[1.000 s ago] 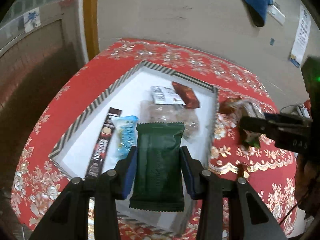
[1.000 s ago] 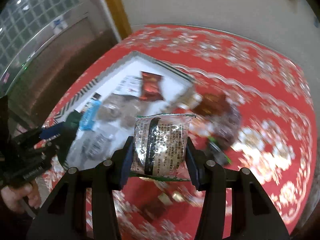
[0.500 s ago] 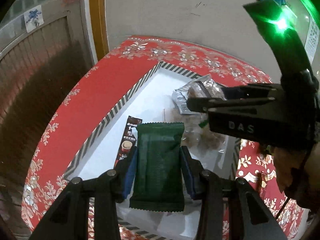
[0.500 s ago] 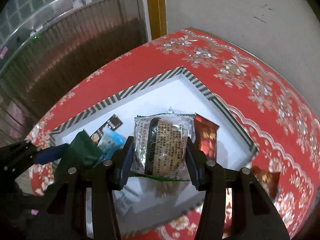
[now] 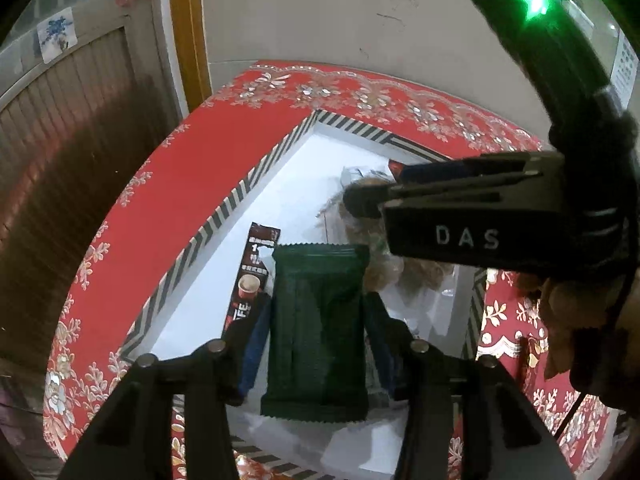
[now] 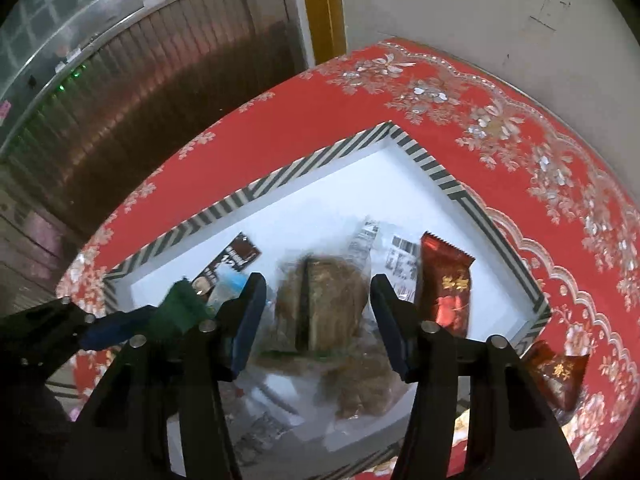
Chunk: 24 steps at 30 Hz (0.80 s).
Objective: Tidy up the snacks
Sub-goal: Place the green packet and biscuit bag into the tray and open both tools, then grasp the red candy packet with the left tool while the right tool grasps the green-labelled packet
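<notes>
My left gripper (image 5: 318, 320) is shut on a dark green snack packet (image 5: 318, 332) and holds it above the white tray with a striped rim (image 5: 224, 216). It also shows at the left of the right wrist view (image 6: 180, 312). My right gripper (image 6: 318, 312) is open and empty over the tray (image 6: 424, 164). Below it a clear packet of brown snacks (image 6: 324, 304) lies blurred in the tray. A red packet (image 6: 444, 288), a coffee stick (image 5: 252, 276) and a barcode wrapper (image 6: 396, 252) also lie in the tray.
The tray sits on a red flowered tablecloth (image 6: 520, 128). A dark red packet (image 6: 556, 372) lies on the cloth outside the tray's right corner. A wall (image 6: 480, 8) and a brown shutter (image 6: 140, 80) stand behind the table.
My right gripper opened and let go of the clear snack packet, which dropped into the tray. My left gripper moved slightly further over the tray with the green packet still held.
</notes>
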### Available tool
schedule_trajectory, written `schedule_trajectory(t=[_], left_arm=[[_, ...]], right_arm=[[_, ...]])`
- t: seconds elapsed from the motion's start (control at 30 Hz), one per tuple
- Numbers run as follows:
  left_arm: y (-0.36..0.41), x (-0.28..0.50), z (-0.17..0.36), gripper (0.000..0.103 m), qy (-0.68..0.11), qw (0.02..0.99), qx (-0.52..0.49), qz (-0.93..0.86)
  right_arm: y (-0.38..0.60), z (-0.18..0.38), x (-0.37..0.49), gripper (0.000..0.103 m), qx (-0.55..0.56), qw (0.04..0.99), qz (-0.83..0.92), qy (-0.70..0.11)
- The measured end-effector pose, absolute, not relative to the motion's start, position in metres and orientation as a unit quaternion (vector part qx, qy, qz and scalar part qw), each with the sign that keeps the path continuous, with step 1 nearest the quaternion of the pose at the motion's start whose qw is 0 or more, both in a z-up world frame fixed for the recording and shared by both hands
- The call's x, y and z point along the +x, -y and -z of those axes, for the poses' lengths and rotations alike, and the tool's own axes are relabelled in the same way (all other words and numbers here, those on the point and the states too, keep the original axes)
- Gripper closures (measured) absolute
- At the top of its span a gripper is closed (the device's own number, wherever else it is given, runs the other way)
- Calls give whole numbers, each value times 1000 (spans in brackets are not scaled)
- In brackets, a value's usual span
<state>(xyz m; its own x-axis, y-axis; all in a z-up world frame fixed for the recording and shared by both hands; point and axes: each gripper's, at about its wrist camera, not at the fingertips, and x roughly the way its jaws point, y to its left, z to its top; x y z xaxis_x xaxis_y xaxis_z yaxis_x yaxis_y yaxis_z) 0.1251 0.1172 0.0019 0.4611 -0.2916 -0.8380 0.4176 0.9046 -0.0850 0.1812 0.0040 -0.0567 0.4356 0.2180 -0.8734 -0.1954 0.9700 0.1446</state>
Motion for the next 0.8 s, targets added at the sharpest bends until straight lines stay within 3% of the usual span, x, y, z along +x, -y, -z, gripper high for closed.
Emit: schedule_trajectory(t=[0.17,0.5,0.8], left_arm=[[-115,120,-4,32,-476,853,68,202],[-104,109,-10,31,-475,856,71,189],[-73,82,-36,30,-423,866,50,262]], right_arm=[[0,44,174,48,21,855,-126,-503],[54,25,137,48,60,871,-99,-478],[189,29,51,48,125,877,15,-463]])
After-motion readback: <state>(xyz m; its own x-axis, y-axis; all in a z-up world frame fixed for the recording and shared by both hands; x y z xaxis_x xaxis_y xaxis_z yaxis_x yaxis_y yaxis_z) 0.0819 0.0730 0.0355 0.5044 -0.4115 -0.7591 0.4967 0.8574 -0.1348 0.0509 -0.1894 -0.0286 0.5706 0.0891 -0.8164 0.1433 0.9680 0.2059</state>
